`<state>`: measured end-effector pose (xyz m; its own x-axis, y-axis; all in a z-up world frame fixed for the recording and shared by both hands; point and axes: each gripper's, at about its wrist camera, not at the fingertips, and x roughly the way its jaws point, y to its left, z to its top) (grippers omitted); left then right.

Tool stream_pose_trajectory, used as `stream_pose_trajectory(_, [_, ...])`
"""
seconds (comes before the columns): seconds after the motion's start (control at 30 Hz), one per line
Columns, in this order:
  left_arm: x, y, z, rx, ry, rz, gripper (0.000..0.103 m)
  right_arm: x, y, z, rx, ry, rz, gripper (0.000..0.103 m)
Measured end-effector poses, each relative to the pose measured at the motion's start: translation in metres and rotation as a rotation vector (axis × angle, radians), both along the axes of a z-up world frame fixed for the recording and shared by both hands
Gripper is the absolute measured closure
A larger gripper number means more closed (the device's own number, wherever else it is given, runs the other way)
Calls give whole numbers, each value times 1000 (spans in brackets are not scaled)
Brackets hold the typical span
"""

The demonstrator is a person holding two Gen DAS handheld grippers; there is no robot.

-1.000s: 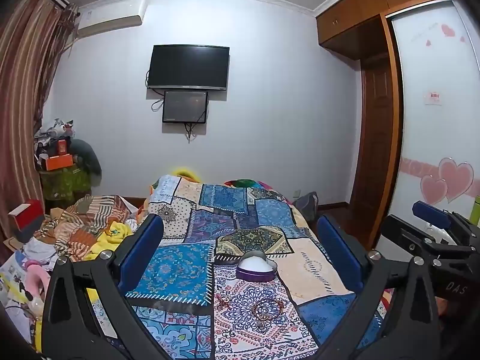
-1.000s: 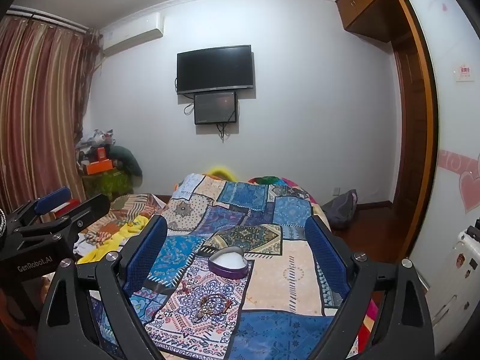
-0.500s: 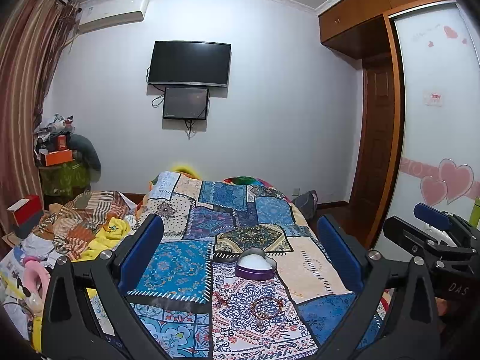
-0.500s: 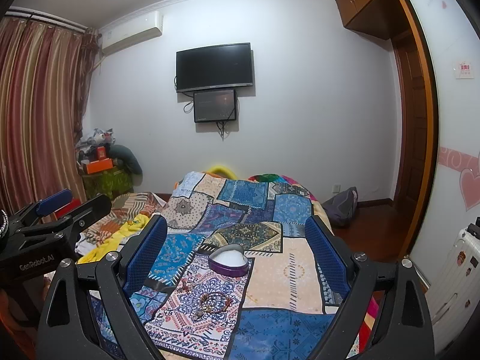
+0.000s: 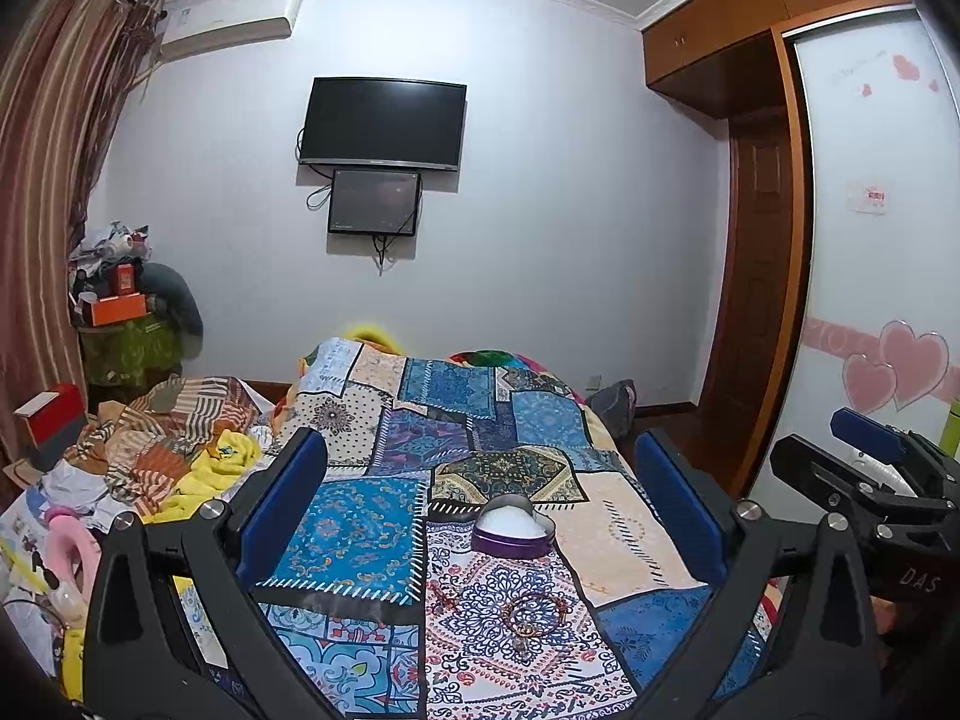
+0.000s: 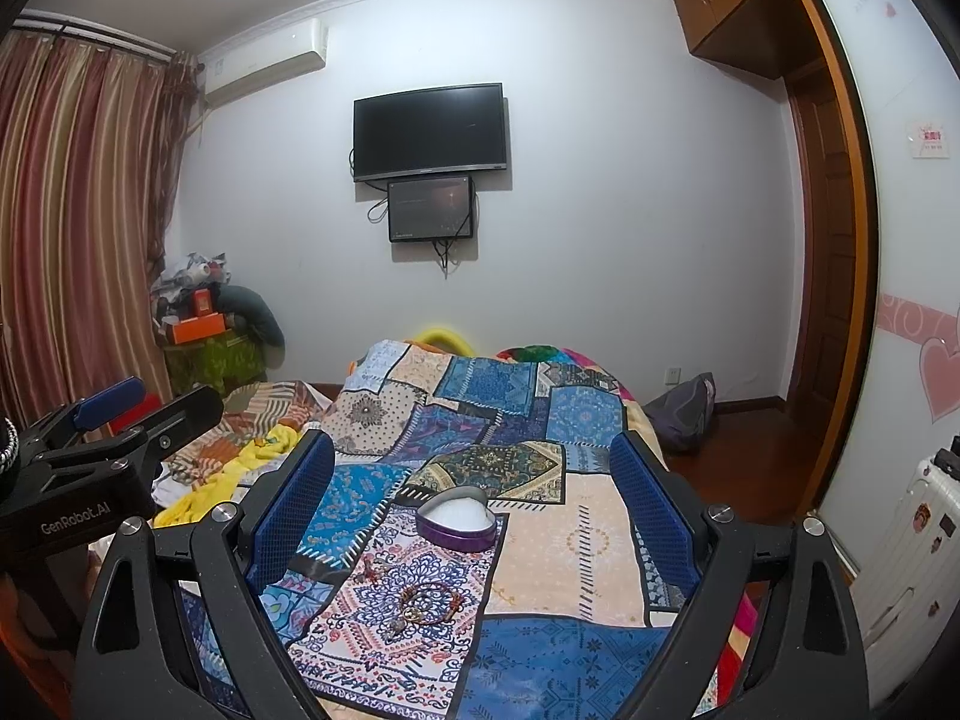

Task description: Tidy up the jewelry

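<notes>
Held wide apart and empty above the patchwork bedspread (image 5: pixel 354 534): left gripper (image 5: pixel 480 498), right gripper (image 6: pixel 474 492). Lay nearest, loose on the cloth: beaded bracelet (image 5: pixel 536 605), likely light, limp and snag-prone, best pinched across its strand. Just beyond, heart-shaped box (image 5: pixel 511 527), lid off.

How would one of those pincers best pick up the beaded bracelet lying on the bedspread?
Grip one side of the bracelet's ring, coming straight down. It lies flat on the patchwork bedspread, so one finger could go inside the loop and one outside, probably pinching the beads.
</notes>
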<state>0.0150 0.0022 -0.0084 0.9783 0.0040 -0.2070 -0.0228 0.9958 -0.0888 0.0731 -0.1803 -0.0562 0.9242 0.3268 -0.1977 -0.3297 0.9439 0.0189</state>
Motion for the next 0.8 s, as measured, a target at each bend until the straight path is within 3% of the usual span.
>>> stream_pose_trajectory(0.8, [3,0,-2,-1,9,-4,0,3,3,-9,-4,11,2,12])
